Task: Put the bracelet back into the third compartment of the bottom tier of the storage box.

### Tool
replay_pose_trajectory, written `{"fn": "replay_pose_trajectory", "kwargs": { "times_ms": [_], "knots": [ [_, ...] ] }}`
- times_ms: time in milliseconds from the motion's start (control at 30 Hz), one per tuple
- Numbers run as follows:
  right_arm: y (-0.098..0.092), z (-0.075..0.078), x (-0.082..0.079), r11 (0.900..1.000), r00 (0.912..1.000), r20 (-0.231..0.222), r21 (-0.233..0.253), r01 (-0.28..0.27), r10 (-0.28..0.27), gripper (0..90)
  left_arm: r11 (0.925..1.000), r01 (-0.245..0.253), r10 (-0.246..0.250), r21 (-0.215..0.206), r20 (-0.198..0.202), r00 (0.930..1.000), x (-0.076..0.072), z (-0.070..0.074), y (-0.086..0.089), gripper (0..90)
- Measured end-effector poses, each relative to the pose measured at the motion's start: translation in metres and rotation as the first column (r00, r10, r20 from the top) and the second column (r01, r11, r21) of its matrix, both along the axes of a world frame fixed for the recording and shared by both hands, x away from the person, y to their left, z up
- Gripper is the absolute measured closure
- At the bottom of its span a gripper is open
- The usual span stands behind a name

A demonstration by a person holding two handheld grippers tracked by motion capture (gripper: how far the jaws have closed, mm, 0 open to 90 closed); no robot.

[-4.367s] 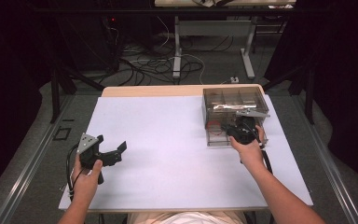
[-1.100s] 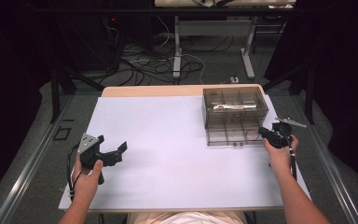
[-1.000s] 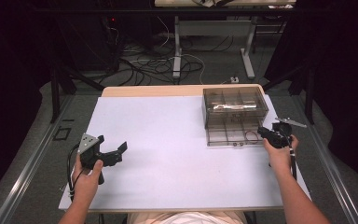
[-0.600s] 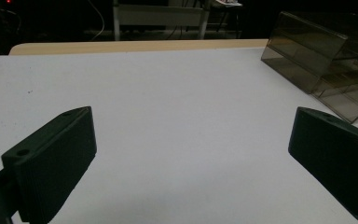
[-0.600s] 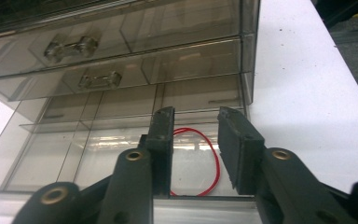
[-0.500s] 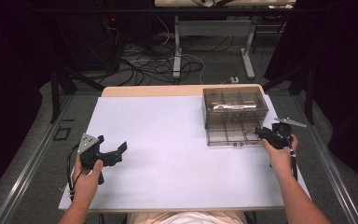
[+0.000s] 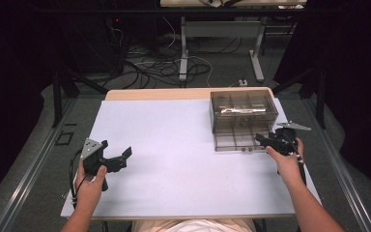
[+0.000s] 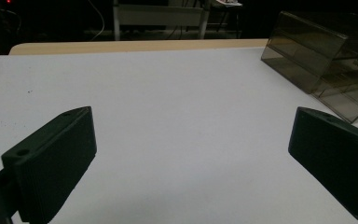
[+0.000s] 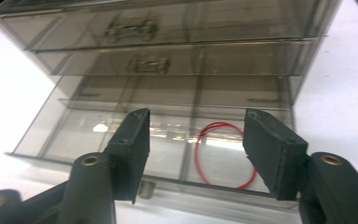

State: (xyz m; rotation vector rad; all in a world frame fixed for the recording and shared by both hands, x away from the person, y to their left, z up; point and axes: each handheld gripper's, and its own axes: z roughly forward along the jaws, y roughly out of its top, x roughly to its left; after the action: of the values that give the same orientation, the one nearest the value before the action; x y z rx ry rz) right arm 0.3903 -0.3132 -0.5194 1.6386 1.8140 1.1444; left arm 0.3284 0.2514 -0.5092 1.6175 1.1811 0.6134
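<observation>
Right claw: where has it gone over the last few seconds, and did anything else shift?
The right claw moved from directly in front of the drawer box out to the right, then eased back left to the pulled-out bottom drawer. It is open, holding nothing. The left claw, also open, and the box stayed where they were.

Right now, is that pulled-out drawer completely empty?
No: a thin red ring lies in one compartment of the open drawer, seen between the right gripper's jaws.
</observation>
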Motion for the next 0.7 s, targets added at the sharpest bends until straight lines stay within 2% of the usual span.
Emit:
{"fn": "replay_pose_trajectory", "kwargs": {
  "times_ms": [100,200,333,500,700],
  "knots": [
    [0.005,0.001,-0.002,0.999,0.9996,0.003,-0.017,-0.03,0.03,36.8,1.0,0.002,-0.002,0.002,0.0,1.0,0.0,0.0,0.0,0.7],
    [0.012,0.003,-0.006,0.998,0.9978,0.021,-0.017,-0.063,0.063,35.2,1.0,0.003,-0.003,0.003,0.0,1.0,0.0,0.0,0.0,0.7],
    [0.02,0.007,-0.011,0.995,0.9952,0.021,-0.004,-0.096,0.096,34.1,1.0,0.004,-0.004,0.005,-0.001,1.0,0.0,0.0,-0.001,0.7],
    [0.03,0.011,-0.019,0.99,0.99,0.03,0.023,-0.138,0.138,33.1,1.0,0.004,-0.004,0.004,-0.002,1.0,0.0,0.0,-0.001,0.7],
    [0.041,0.016,-0.03,0.98,0.9791,0.053,0.011,-0.197,0.196,29.4,1.0,0.006,-0.006,0.0,-0.005,1.0,0.0,-0.001,-0.002,0.7]
  ]
}}
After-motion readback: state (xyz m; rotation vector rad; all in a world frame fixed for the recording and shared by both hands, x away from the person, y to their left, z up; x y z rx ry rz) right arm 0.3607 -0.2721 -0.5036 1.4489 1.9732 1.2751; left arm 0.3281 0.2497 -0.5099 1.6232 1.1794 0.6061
